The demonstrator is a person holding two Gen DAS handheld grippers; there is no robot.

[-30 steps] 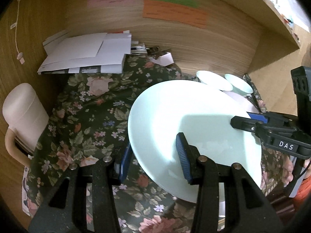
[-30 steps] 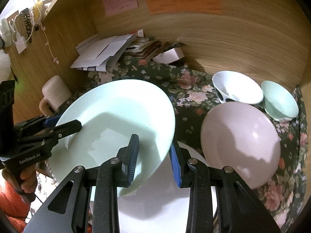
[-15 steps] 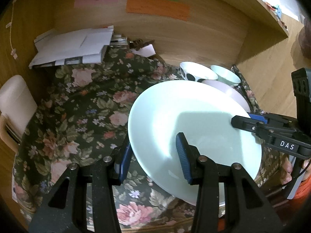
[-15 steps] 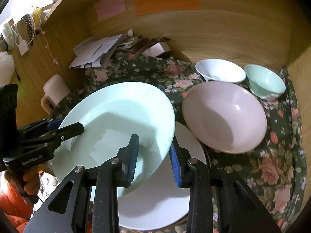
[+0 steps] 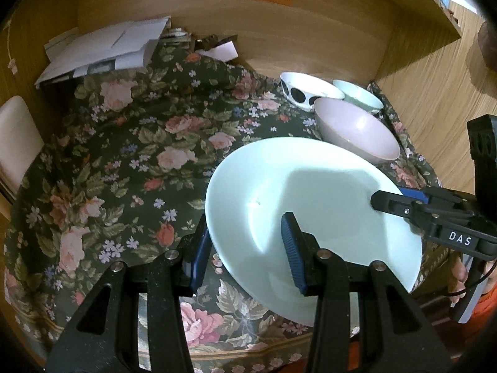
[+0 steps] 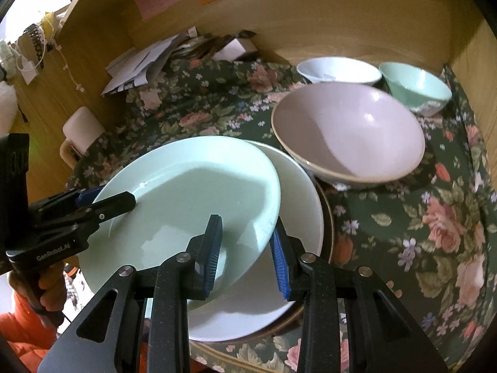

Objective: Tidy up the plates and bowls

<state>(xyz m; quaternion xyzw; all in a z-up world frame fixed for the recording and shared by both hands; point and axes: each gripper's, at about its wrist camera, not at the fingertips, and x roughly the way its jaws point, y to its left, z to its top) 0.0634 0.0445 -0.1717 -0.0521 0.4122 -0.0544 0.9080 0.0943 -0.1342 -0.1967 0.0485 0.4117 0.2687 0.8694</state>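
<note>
A pale green plate [image 5: 310, 205] [image 6: 192, 199] is held between both grippers, tilted, just above a white plate [image 6: 298, 217] that lies on a brown plate [image 6: 329, 227]. My left gripper [image 5: 245, 245] is shut on the green plate's left rim; it also shows in the right wrist view [image 6: 124, 200]. My right gripper [image 6: 247, 248] is shut on the plate's right rim; it also shows in the left wrist view [image 5: 385, 200]. A large pink bowl [image 6: 351, 136] [image 5: 357, 130], a white spotted bowl [image 5: 306, 91] [image 6: 338, 70] and a small green bowl [image 6: 416, 88] [image 5: 360, 96] stand behind.
A floral cloth [image 5: 130, 155] covers the table inside a wooden alcove. A pile of papers [image 5: 105, 49] lies at the back left. A cream mug [image 6: 82, 132] stands at the left edge. Wooden walls close the back and the right side.
Both grippers have carried the green plate down and toward the near edge, over the white plate. The bowls now appear farther back and more in view.
</note>
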